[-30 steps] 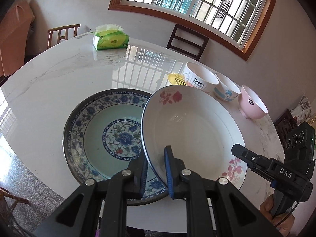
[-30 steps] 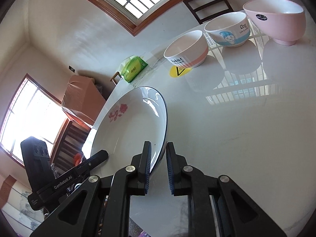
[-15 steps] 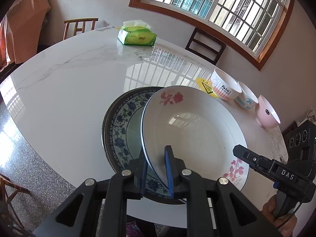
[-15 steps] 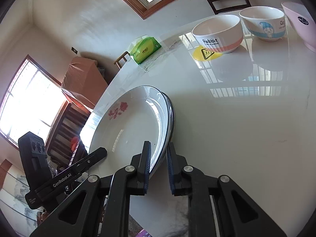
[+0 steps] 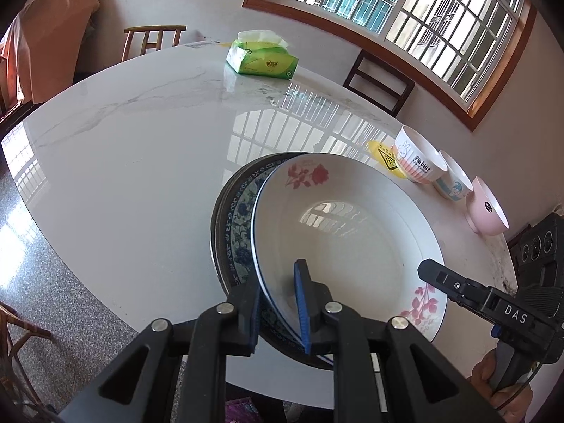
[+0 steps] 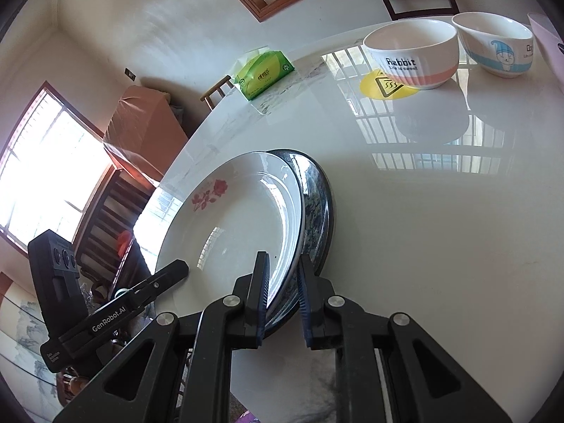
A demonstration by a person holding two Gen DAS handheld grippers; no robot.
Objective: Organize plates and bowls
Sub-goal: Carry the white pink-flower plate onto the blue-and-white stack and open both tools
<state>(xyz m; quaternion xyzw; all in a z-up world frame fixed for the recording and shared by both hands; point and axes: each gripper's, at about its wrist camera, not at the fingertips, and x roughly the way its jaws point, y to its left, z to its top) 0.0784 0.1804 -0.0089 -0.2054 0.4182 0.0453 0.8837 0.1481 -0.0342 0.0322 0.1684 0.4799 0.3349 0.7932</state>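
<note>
Both jaws are pinching the white floral plate (image 5: 352, 232) over the blue patterned plate (image 5: 234, 218) — stacking nearly done — three bowls (image 6: 412, 54) beyond are waiting.

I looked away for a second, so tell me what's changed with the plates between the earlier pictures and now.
The white flowered plate, still clamped at its rim by both the left gripper and right gripper, has been carried sideways over the blue patterned plate and now covers most of it. The three bowls, tissue pack and table stayed as they were.
</note>
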